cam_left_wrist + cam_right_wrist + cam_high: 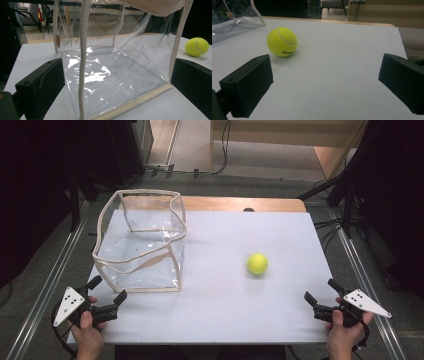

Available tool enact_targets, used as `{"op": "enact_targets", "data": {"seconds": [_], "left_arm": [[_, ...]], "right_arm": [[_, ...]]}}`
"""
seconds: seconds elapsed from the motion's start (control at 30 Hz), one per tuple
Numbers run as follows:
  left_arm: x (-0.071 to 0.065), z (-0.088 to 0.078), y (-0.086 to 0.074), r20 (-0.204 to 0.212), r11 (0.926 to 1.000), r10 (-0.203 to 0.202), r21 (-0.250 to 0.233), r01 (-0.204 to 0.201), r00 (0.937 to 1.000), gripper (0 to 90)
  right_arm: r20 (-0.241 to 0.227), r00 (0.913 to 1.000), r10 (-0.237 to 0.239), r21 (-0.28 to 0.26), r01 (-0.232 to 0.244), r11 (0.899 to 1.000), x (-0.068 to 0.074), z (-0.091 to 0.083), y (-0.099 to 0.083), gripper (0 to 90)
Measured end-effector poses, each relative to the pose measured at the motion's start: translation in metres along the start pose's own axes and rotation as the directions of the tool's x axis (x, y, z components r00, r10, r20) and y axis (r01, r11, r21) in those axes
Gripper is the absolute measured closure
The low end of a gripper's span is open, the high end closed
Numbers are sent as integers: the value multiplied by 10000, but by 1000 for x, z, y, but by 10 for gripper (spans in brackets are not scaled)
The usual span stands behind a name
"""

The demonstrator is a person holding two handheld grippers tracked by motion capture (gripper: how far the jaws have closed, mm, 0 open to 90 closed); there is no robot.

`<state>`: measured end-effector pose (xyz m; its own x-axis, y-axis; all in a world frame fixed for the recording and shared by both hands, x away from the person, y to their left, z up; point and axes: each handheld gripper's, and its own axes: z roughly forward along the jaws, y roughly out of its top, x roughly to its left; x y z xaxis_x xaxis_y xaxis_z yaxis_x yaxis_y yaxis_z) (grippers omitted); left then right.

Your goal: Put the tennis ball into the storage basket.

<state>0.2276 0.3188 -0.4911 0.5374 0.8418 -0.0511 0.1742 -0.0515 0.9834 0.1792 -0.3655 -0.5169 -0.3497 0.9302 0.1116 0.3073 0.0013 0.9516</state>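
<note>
- The yellow felt tennis ball sits alone on the white tabletop, at about 3 o'clock from the clear plastic box-shaped bag with cream fabric trim and well apart from it.
- The right gripper, held low at the table's near right corner, has its jaws spread wide with nothing between them; in the right gripper view the ball lies ahead at about 11 o'clock, untouched.
- The left gripper also stands wide open, empty, just beside the bag's near wall.
- My guess is the ball is headed for the bag: the right gripper should swing toward 11 o'clock, centre both jaws on the ball's widest part and close gently so it does not roll away.
- The left gripper could steady the sagging rim.
- Being round, the ball has no long axis; its seam and printed lettering face the right gripper. The bag's mouth opens upward.
</note>
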Motion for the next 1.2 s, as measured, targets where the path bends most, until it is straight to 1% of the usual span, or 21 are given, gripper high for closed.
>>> {"op": "enact_targets", "data": {"seconds": [0.07, 0.13, 0.17, 0.23, 0.3, 0.43, 0.47, 0.5, 0.53, 0.57, 0.6, 0.63, 0.67, 0.7, 0.73, 0.8, 0.87, 0.93, 1.0, 1.07, 1.2], "left_arm": [[0, 0, 0, 5, 10000, -39, -15, 39, 10000, 0], [0, 0, 0, 15, 10000, -42, 8, 42, 10000, 0], [0, 0, 0, 16, 10000, -50, 13, 50, 10000, 0], [-1, 1, 0, 38, 10000, -53, 32, 53, 10000, 0], [-1, 1, 0, 56, 10000, -22, 61, 21, 10000, 0], [-1, 1, 0, 72, 10000, -19, 62, 18, 10000, 0], [-1, 1, 0, 89, 10000, 0, 64, -1, 10000, 0], [-1, 1, 0, 110, 10000, 25, 76, -26, 9999, 0], [-1, 1, 0, 120, 10000, 45, 87, -46, 9999, 0], [-1, 0, -1, 140, 9999, 69, 102, -71, 9999, 0], [-2, 0, -1, 133, 9999, 77, 116, -79, 9999, 0], [-2, 0, -1, 135, 9999, 84, 114, -85, 9999, 0], [-2, 1, -1, 143, 9999, 114, 114, -116, 9998, 0], [-2, 1, -1, 143, 9999, 113, 112, -115, 9998, 0], [-2, 1, -1, 147, 9998, 125, 118, -127, 9998, 0], [-2, 1, -1, 165, 9998, 130, 113, -132, 9998, 0], [-2, 1, -1, 171, 9999, 125, 114, -126, 9998, 0], [-2, 1, -1, 179, 9998, 130, 116, -132, 9998, 0], [-2, 1, -1, 178, 9998, 137, 122, -139, 9997, 0], [-2, 2, -1, 193, 9998, 158, 129, -161, 9997, 0], [-3, 2, -1, 200, 9998, 153, 129, -156, 9997, 0]], "right_arm": [[-47, 9999, -89, 62, 89, 9999, 0, 1, 1, 0], [-147, 9999, -79, 108, 81, 9999, 0, 1, 2, 0], [-298, 9995, -82, 170, 87, 9998, -1, 2, 3, 0], [-314, 9994, -116, 259, 124, 9996, 1, 2, 5, 0], [-283, 9994, -177, 244, 184, 9995, 1, 2, 6, 0], [-397, 9988, -284, 207, 292, 9994, 2, 1, 11, 0], [-625, 9980, -91, 188, 103, 9998, 1, 1, 14, 0], [-625, 9980, -91, 188, 103, 9998, 1, 1, 14, 0], [-777, 9970, -30, 219, 47, 9998, 0, 2, 18, 0], [-777, 9970, -30, 219, 47, 9998, 0, 2, 18, 0], [-871, 9962, 55, 478, -13, 9989, 1, 6, 21, 0], [-871, 9962, 55, 478, -13, 9989, 1, 6, 21, 0], [-863, 9961, -190, 837, 263, 9961, 3, 11, 27, 0], [-863, 9961, -190, 837, 263, 9961, 3, 11, 27, 0], [-850, 9960, -259, 991, 343, 9945, 5, 13, 28, 0], [-977, 9940, -483, 1279, 607, 9899, 8, 19, 33, 0], [-983, 9937, -544, 1492, 688, 9864, 10, 23, 36, 0], [-1207, 9910, -572, 1691, 773, 9826, 11, 28, 39, 0], [-1295, 9899, -574, 1865, 812, 9791, 12, 33, 42, 0], [-1289, 9891, -716, 2050, 972, 9739, 13, 37, 46, 0], [-1423, 9858, -891, 2357, 1212, 9642, 15, 44, 52, 0]]}}
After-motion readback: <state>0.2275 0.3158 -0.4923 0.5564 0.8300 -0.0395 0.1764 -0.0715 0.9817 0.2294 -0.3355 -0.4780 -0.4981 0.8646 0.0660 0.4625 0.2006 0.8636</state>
